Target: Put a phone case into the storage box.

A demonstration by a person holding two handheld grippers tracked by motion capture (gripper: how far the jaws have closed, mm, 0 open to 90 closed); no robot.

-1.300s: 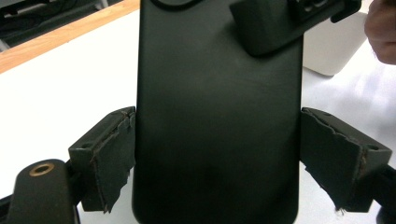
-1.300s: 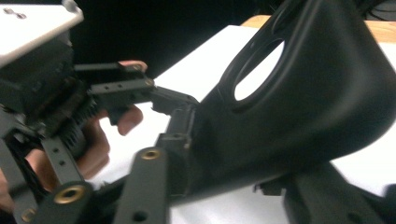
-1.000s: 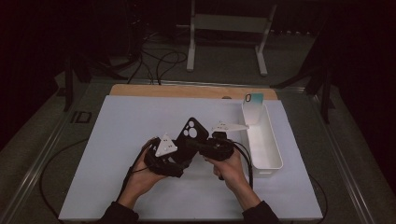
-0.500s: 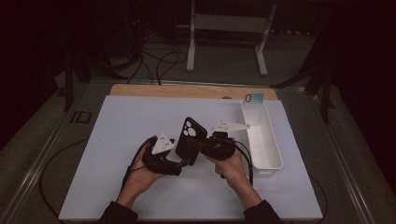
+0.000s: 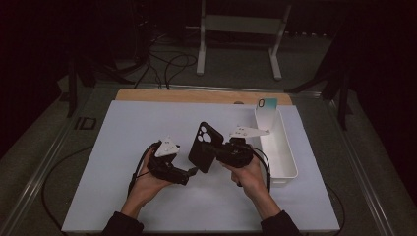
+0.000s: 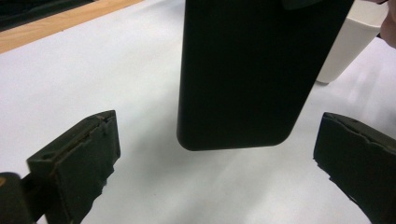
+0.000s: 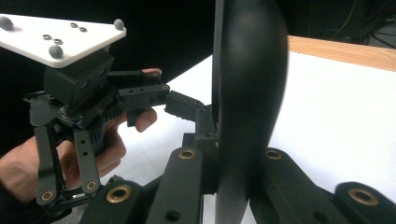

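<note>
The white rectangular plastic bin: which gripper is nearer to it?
Right. The right gripper, shut on the black phone case, is beside the white rectangular plastic bin; the open left gripper is farther left.

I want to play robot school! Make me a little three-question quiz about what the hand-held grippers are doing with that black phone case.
1. True or false: the right hand-held gripper is shut on the black phone case.
2. The left hand-held gripper has its jaws: A) clamped on the case, B) wide apart with the case's lower end between them, untouched, C) inside the white bin.
3. Fill in: beside the person's right hand stands a long white ____.

Key:
1. True; the case stands clamped between its jaws, lifted off the white table.
2. B.
3. bin.
</note>
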